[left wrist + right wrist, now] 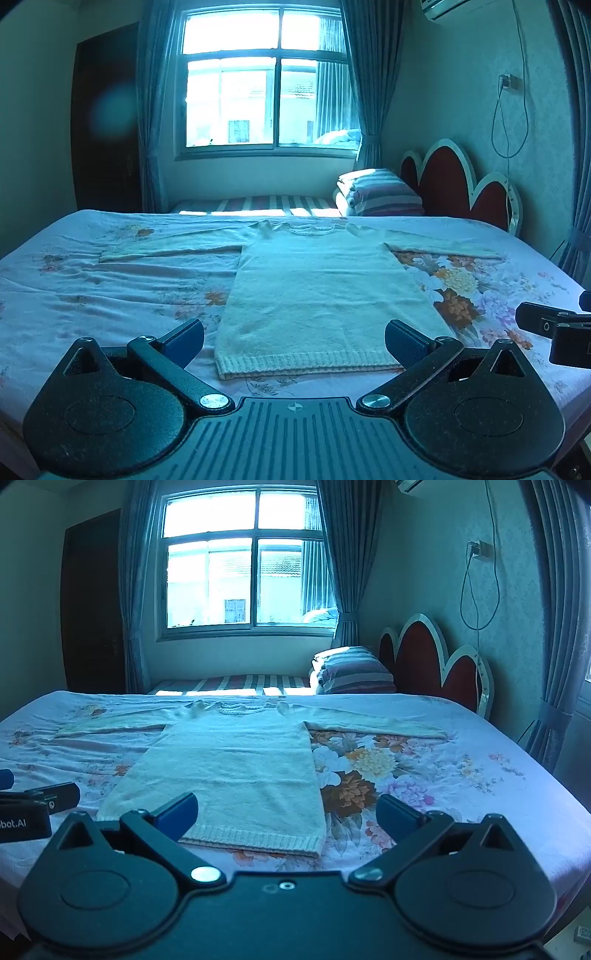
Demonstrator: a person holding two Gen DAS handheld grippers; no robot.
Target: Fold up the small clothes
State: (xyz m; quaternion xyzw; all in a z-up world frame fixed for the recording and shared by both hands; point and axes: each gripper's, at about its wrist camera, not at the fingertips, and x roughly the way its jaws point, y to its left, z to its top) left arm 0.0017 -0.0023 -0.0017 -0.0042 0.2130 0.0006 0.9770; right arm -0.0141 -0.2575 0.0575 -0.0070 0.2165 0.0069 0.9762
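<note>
A pale knitted sweater (317, 291) lies flat on the floral bedsheet (110, 288), hem toward me, both sleeves spread sideways, neckline at the far side. My left gripper (295, 341) hovers open above the hem, its blue pads wide apart and empty. In the right wrist view the same sweater (236, 771) lies left of centre, and my right gripper (286, 814) stands open over the hem's right corner, holding nothing. Each gripper shows at the edge of the other's view: the right one (554, 332) and the left one (40, 808).
The bed (461, 775) fills the foreground. Beyond it stand a second bed with striped bedding (258, 205), a folded striped quilt (380, 194) and a red scalloped headboard (458, 188). A window with curtains (266, 81) is on the far wall; a cable (506, 118) hangs at right.
</note>
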